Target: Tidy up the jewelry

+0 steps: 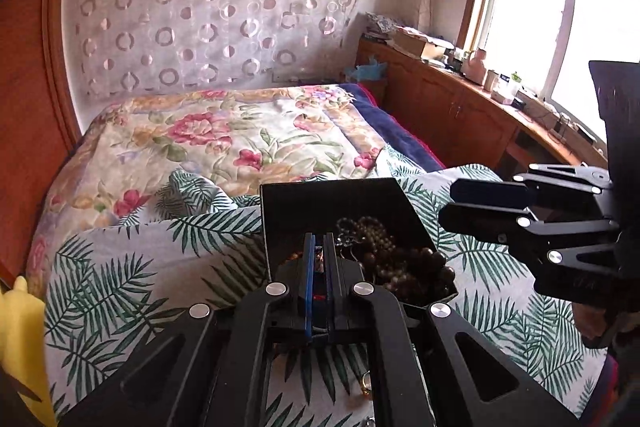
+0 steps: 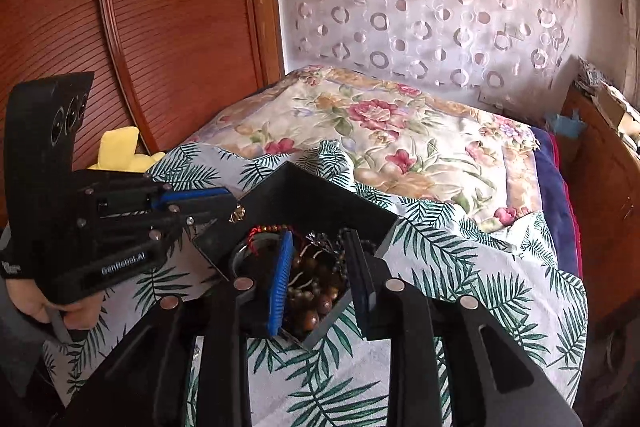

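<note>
Jewelry box [image 1: 344, 211] sits on palm-print sheet [image 1: 132, 267], beads [image 1: 404, 267] piled inside; my left gripper [image 1: 319, 247] pinched on a small trinket [image 2: 239, 214] at box's rim; right gripper [image 2: 320, 255] wide apart over beads; release w/ care, low inside box, avoid snagging strands.
</note>
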Demonstrator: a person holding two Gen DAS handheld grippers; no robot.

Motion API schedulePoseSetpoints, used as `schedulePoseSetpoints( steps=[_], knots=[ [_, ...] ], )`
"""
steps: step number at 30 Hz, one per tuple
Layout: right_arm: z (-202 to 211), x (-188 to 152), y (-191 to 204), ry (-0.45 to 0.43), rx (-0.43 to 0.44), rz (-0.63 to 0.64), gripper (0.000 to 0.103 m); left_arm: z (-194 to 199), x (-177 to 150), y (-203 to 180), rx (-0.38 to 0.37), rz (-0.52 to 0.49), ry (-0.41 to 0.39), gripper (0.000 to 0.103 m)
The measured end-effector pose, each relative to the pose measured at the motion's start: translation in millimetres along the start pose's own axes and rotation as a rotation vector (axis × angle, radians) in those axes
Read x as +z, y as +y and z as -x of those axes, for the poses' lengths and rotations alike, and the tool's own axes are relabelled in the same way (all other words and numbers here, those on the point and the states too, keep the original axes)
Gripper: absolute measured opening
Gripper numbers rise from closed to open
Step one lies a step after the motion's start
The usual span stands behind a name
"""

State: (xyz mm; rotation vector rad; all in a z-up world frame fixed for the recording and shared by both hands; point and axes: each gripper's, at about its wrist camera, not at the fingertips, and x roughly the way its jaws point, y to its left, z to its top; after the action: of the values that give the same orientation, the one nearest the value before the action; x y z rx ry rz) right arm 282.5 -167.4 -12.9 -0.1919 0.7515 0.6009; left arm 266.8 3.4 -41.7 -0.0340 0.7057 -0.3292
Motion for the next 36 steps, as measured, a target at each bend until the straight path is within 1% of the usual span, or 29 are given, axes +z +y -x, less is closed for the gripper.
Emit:
schedulePoseSetpoints(
  steps=[2, 4, 8, 9, 10, 14, 18, 22, 27, 34, 36],
  knots=[
    [1, -2, -1, -0.002, -0.001, -0.001, 0.030, 1, -1, 2, -0.014, 0.010, -0.004, 0.009],
    [1, -4, 1, -0.005, -0.001, 0.000, 0.030, 2, 0, 3, -0.020, 0.021, -0.002, 0.025],
    [6, -15, 3, -0.014, 0.013, 0.000, 0.030, 13, -4, 6, 0.001, 0.026, -0.010, 0.034],
    [8, -20, 6, -0.019, 0.020, 0.006, 0.030, 17, -7, 8, 0.001, 0.030, -0.015, 0.041],
    [10, -26, 10, -0.020, 0.030, 0.015, 0.030, 22, -13, 10, 0.003, 0.031, -0.017, 0.043],
    [10, -48, 30, -0.004, 0.069, 0.063, 0.030, 37, -38, 15, 0.025, 0.015, 0.002, 0.044],
    [-7, -70, 53, 0.047, 0.120, 0.106, 0.030, 48, -70, 24, 0.035, 0.015, 0.037, 0.044],
    [-28, -78, 66, 0.094, 0.151, 0.127, 0.030, 56, -95, 32, 0.035, 0.029, 0.060, 0.044],
    [-42, -75, 75, 0.117, 0.164, 0.150, 0.029, 66, -114, 35, 0.031, 0.027, 0.073, 0.044],
    [-57, -73, 79, 0.172, 0.167, 0.173, 0.029, 72, -124, 29, 0.028, 0.010, 0.081, 0.044],
    [-60, -75, 84, 0.184, 0.155, 0.196, 0.025, 71, -126, 29, 0.024, 0.009, 0.086, 0.044]
  ],
)
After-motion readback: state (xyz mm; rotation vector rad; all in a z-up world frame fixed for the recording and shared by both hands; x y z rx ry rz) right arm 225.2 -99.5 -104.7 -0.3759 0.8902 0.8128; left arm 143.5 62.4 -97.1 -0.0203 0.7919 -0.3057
